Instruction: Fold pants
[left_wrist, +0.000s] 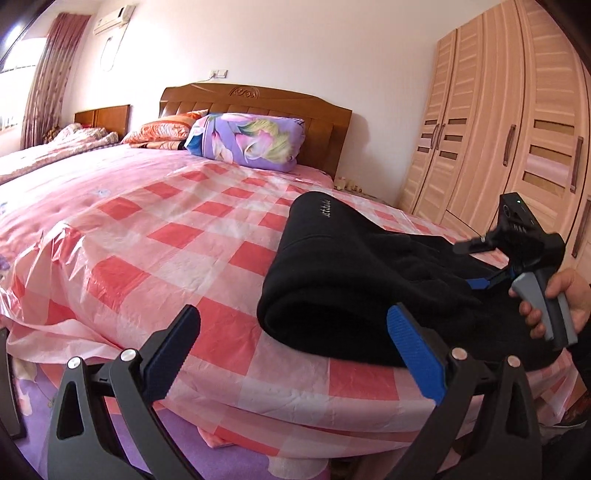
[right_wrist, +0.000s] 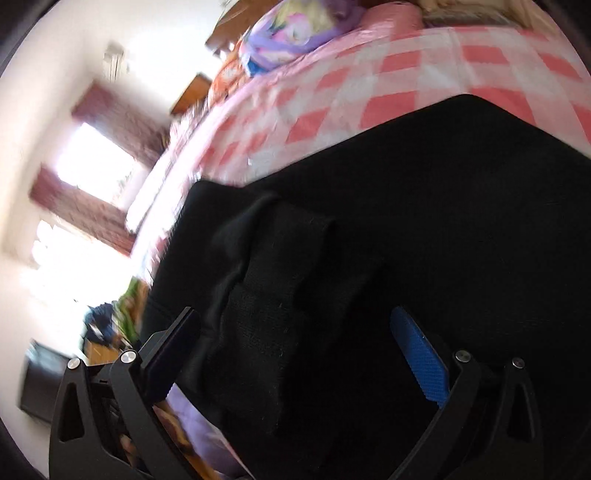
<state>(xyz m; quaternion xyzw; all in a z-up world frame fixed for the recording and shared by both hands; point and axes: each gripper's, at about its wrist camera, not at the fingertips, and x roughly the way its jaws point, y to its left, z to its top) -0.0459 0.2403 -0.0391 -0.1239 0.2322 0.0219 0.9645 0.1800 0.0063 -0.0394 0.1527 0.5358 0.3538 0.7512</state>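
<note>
on bed (left_wrist: 155, 236) | pants (left_wrist: 351, 280) folded, long axis toward wardrobe (left_wrist: 509, 122) | left gripper (left_wrist: 295, 354) jaws released | right gripper (right_wrist: 295, 354) jaws released

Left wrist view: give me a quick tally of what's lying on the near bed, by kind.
Black pants: 1
Purple floral bundle of bedding: 1
Orange pillows: 2, stacked, partly hidden
Total: 4

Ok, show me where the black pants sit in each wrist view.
Left wrist: black pants lie folded right of centre on the checked bedsheet.
Right wrist: black pants fill the lower right, blurred, between the open fingers.
Shared landmark: purple floral pillow.
</note>
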